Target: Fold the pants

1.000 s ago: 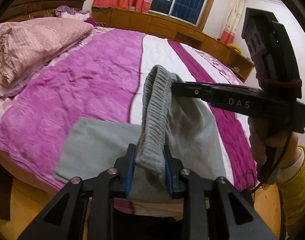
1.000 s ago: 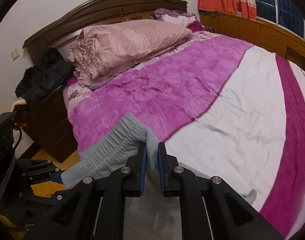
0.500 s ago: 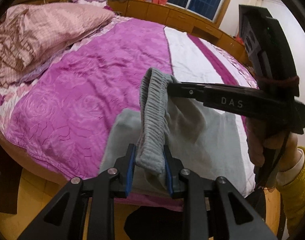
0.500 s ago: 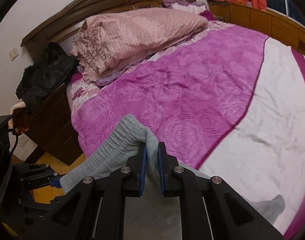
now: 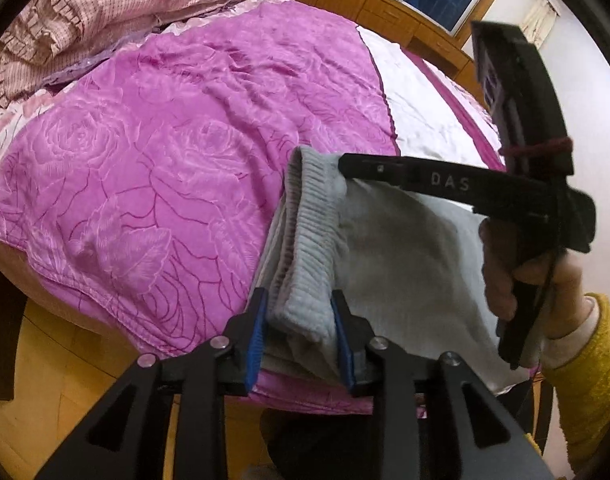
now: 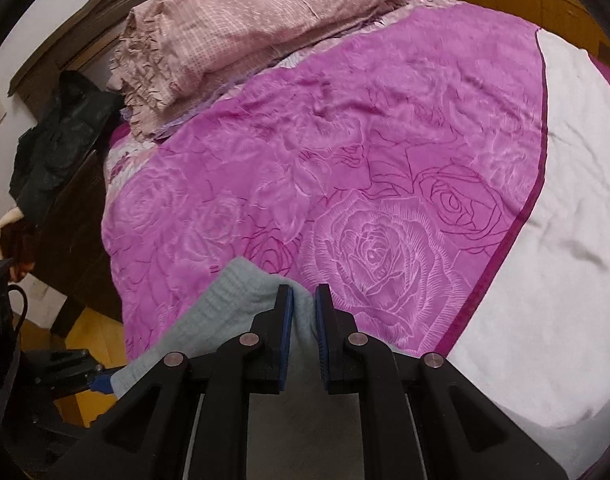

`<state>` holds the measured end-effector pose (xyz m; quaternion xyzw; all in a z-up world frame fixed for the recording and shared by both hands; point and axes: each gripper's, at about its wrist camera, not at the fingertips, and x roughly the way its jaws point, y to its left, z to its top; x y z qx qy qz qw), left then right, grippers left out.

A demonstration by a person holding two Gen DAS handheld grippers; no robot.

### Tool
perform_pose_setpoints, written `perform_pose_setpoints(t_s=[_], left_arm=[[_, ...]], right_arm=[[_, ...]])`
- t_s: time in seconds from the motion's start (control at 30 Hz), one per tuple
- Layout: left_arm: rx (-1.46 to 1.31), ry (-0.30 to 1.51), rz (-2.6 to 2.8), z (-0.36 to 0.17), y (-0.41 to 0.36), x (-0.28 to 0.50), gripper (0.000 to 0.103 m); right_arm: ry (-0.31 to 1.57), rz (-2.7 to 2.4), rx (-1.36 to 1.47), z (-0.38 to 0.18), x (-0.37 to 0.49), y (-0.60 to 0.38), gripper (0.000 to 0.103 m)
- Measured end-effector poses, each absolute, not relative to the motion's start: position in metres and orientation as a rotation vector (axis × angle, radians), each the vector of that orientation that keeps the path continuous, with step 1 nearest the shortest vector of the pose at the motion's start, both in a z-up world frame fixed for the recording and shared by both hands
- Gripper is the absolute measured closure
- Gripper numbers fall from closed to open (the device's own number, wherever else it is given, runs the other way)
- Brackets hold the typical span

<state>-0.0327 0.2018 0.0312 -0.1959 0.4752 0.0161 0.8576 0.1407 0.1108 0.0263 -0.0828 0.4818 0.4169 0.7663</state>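
Note:
Grey pants hang over the near edge of the bed, their ribbed waistband stretched between my two grippers. The left gripper has one end of the waistband between its blue pads; its jaws are opening and the cloth still fills the gap. My right gripper pinches the other end, a person's hand on its handle. In the right wrist view the right gripper is shut on a fold of the grey pants, with the left gripper low at the left.
A purple rose-patterned bedspread with a white stripe covers the bed. A pink folded quilt lies at the head. Dark clothes are heaped on a nightstand. Wooden floor lies below the bed's edge, and a yellow sleeve is at the right.
Both grippers have come down and closer to the bed with the waistband. The pants have sunk onto the near edge. The left jaws stand a little wider.

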Motion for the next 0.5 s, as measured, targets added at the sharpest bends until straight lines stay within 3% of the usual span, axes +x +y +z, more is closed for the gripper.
perform_pose_setpoints(t_s=[0.23, 0.5], left_arm=[[-0.404, 1.001, 0.053, 0.048, 0.201, -0.045, 0.07], [-0.361, 0.916, 0.105, 0.082, 0.201, -0.074, 0.071]], right_arm=[[1.046, 0.9, -0.063, 0.054, 0.145, 0.085, 0.099], [0.986, 0.754, -0.006, 0.086, 0.133, -0.018, 0.097]])
